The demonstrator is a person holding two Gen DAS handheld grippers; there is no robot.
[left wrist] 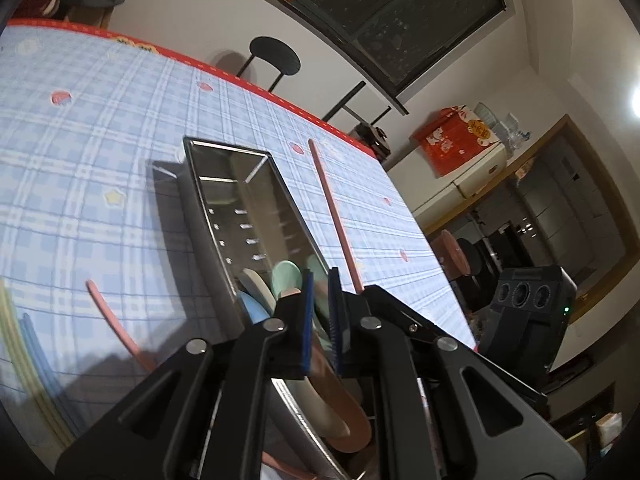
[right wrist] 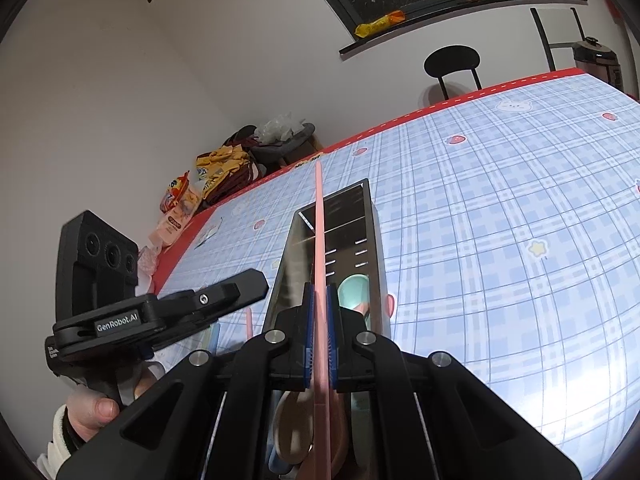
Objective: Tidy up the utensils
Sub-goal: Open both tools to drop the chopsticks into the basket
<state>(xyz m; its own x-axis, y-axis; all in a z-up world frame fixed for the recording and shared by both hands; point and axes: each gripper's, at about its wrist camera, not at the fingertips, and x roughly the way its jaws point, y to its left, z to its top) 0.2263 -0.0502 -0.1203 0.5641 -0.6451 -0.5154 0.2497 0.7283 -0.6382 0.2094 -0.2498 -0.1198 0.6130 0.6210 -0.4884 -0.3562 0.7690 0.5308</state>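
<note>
Chopstick clamped in right tool, above tray

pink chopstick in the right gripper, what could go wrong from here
1. The right gripper pinches the long pink chopstick near one end, so it may pivot or slip.
2. The metal tray already holds spoons at the near end; the chopstick could land across them.
3. The left gripper sits close over the tray and may collide.

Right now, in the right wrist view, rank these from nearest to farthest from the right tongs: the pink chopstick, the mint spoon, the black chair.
1. Pink chopstick: clamped between the right tongs.
2. Mint spoon: just ahead, inside the steel tray.
3. Black chair: beyond the table's far edge, by the wall.
</note>
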